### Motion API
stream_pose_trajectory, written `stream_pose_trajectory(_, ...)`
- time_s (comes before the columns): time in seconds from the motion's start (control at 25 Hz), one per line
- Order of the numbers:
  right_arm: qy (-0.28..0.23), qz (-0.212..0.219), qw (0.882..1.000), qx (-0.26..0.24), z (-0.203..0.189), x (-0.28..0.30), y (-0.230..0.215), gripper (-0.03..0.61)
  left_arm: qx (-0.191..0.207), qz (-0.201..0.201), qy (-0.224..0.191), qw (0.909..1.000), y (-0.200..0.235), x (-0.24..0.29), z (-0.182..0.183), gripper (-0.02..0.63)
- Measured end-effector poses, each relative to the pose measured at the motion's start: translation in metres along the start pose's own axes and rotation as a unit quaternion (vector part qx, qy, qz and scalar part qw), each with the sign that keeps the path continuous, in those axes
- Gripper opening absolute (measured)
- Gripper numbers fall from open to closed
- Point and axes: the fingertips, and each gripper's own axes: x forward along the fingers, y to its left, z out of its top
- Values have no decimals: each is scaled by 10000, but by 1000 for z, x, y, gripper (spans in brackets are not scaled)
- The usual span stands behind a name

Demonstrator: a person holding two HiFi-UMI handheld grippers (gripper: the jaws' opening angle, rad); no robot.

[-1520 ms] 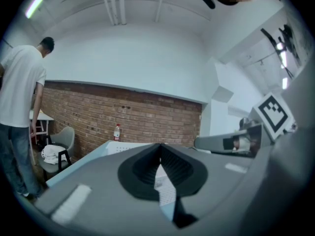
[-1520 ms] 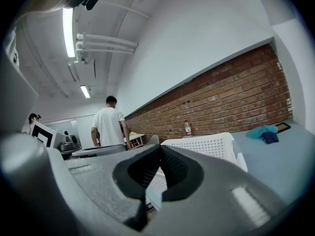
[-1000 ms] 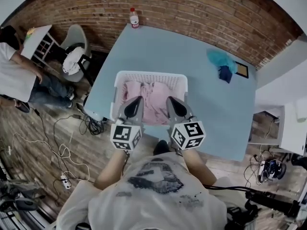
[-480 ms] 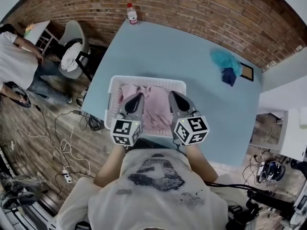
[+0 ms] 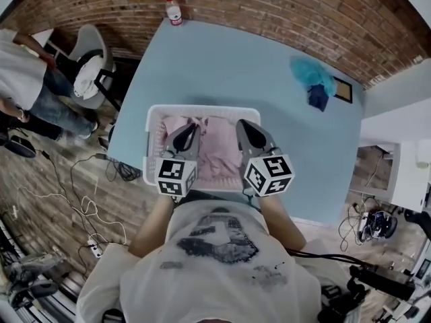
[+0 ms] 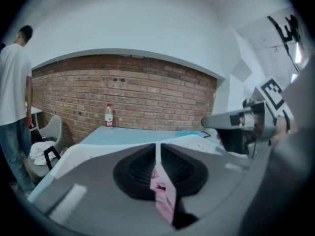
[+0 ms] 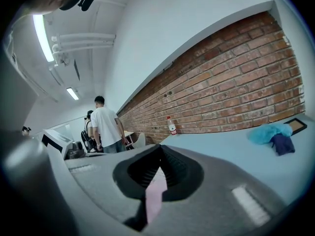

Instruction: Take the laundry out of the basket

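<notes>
A white slatted basket [image 5: 202, 108] stands at the near edge of the light blue table [image 5: 229, 59], with pink laundry [image 5: 217, 150] crumpled inside. My left gripper [image 5: 190, 128] hangs over the basket's left half and my right gripper [image 5: 241, 124] over its right half, both pointing away from me. In the left gripper view the left gripper [image 6: 158, 146] has its jaws closed together, and pink laundry [image 6: 165, 200] shows through the slit below them. The right gripper [image 7: 159, 149] looks the same, with a strip of pink laundry [image 7: 153, 200] beneath. Neither grips cloth that I can see.
A teal cloth [image 5: 311, 76] and a dark blue cloth [image 5: 316, 97] lie at the table's far right by a small frame [image 5: 342, 93]. A water bottle [image 5: 174, 10] stands at the far edge against the brick wall. A chair [image 5: 91, 69] and a person [image 5: 27, 79] are left of the table.
Both grippers have moved forward and lower over the basket, staying shut. The person at the left has shifted along the wall.
</notes>
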Motion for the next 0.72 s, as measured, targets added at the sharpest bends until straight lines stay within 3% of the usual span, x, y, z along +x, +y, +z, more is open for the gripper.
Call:
stream_pose_trajectory(0.16, 52, 1, 10000, -12, -1, 4, 0, -3, -154, -148, 219, 9995, -4, 9, -11, 16)
stream_pose_trajectory(0.44, 109, -1, 9999, 10, -3, 5, -4, -3, -408, -389, 745, 9956, -11, 25, -33, 208)
stream_pose_trajectory(0.72, 133, -24, 9999, 22, -4, 4, -8, -3, -586, -407, 958, 9928, -12, 37, -43, 343)
